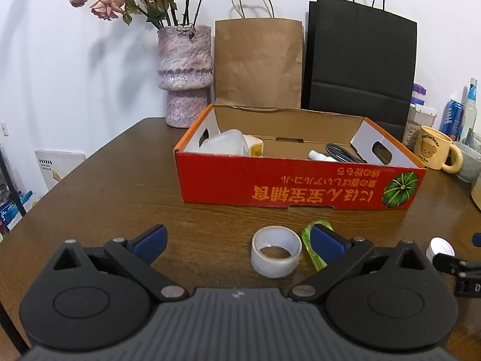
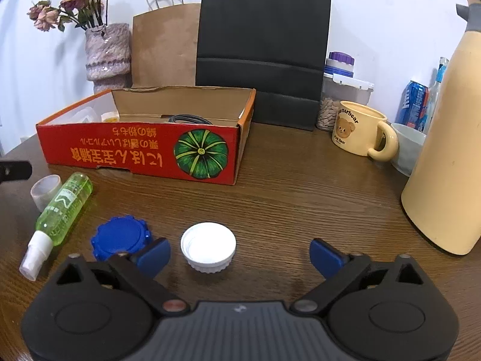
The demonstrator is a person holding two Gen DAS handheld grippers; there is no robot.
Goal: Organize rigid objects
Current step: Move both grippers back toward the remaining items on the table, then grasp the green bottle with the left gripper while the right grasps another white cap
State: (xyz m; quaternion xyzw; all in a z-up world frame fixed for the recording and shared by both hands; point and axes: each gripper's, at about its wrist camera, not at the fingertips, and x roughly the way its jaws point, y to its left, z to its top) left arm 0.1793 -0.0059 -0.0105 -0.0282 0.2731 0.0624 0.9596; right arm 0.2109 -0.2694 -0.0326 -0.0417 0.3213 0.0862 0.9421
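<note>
1. Red cardboard box (image 2: 138,150) sits open on the wooden table (image 2: 300,186); judging by contents, sorting is partly done.
2. Inside the box: white plastic container (image 1: 224,143), yellowish item beside it, black cable (image 1: 342,153), small white piece (image 1: 320,155).
3. Still loose on the table in front of the box: tape roll (image 1: 276,251), green spray bottle (image 2: 61,210), blue cap (image 2: 120,236), white lid (image 2: 208,246).
4. Left gripper (image 1: 237,242) spread wide, holding nothing; tape roll lies between its fingers, nearer the right one.
5. Right gripper (image 2: 240,254) also spread, empty; white lid between its fingers, toward the left one.
6. Mug (image 2: 360,134), thermos (image 2: 448,150), vase (image 1: 185,72), paper bags behind, untouched.
</note>
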